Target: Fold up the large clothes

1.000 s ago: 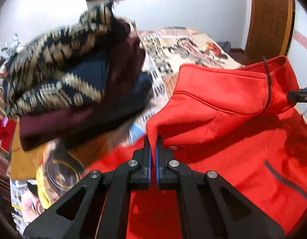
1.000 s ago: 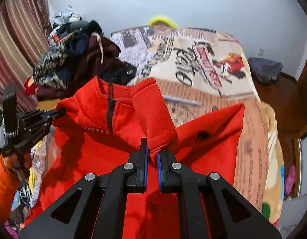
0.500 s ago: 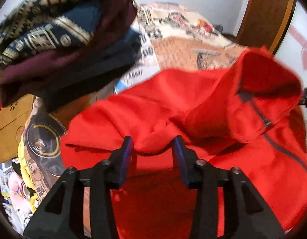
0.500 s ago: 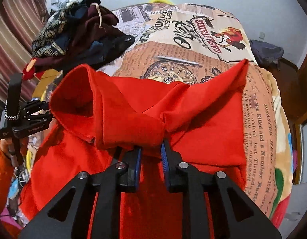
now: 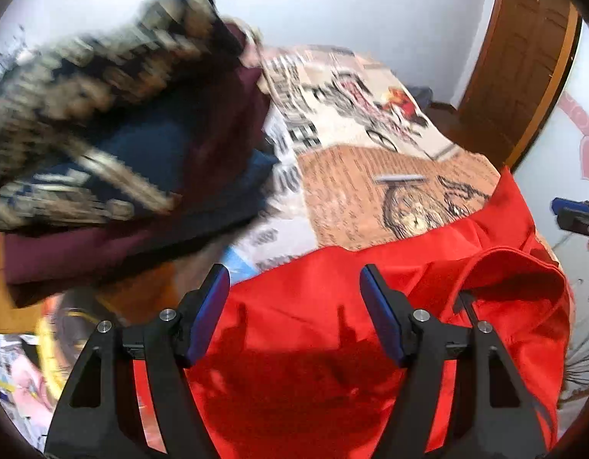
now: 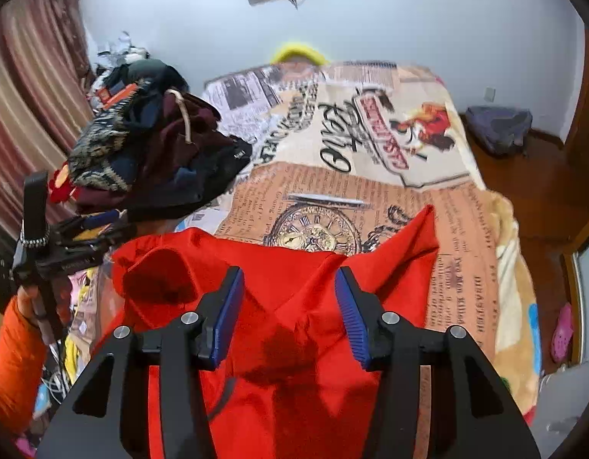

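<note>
A red hooded jacket (image 5: 332,344) lies folded on the bed, its hood (image 5: 523,279) bunched at the right in the left wrist view. It also shows in the right wrist view (image 6: 294,344), hood (image 6: 156,279) at the left. My left gripper (image 5: 294,310) is open and empty just above the jacket's upper edge. My right gripper (image 6: 288,311) is open and empty above the jacket's middle. The left gripper also shows at the left of the right wrist view (image 6: 80,237), and the right gripper's blue tip at the right edge of the left wrist view (image 5: 573,210).
A pile of dark and patterned clothes (image 6: 149,160) sits on the bed's far left, also in the left wrist view (image 5: 122,145). The newspaper-print bedspread (image 6: 370,145) lies beyond the jacket. A wooden door (image 5: 523,57) and a dark bag on the floor (image 6: 497,126) are to the right.
Both grippers were shut on the red jacket's upper part a second ago. They lowered it forward, opened and let go; the jacket now lies folded on the bed.
</note>
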`<action>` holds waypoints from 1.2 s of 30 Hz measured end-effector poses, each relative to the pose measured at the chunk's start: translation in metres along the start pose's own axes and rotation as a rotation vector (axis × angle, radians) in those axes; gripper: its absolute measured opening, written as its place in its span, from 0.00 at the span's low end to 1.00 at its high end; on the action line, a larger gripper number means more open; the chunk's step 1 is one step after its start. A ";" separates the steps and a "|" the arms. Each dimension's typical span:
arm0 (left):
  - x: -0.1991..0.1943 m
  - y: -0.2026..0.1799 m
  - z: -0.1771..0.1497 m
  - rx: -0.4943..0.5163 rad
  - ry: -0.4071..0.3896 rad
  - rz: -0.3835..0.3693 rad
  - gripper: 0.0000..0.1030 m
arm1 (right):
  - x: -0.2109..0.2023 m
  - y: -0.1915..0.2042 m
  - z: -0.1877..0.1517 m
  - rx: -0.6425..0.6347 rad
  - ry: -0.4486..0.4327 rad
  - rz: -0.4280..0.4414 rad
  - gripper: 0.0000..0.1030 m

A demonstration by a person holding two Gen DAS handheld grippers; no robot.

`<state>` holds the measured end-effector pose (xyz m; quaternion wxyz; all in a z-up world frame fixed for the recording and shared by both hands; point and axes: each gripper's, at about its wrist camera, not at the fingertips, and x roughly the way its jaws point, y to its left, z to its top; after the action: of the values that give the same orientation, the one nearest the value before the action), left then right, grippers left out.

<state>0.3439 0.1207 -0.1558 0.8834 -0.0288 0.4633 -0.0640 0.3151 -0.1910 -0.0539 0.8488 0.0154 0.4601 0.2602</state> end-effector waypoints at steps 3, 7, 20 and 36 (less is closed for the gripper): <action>0.029 -0.001 -0.003 -0.045 0.104 -0.068 0.68 | 0.027 -0.001 0.004 0.016 0.073 -0.007 0.44; 0.039 -0.013 -0.023 -0.021 0.160 -0.150 0.68 | 0.053 0.003 -0.010 -0.025 0.176 -0.016 0.44; 0.005 -0.021 -0.096 0.102 0.134 -0.033 0.78 | 0.026 -0.011 -0.072 -0.007 0.193 0.002 0.46; -0.030 0.124 -0.122 -0.455 0.086 -0.034 0.85 | -0.019 -0.086 -0.069 0.281 0.049 -0.091 0.49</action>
<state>0.2376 0.2485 -0.2141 0.8324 -0.2323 0.5025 0.0261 0.2896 -0.2888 -0.1018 0.8377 0.1069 0.5128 0.1545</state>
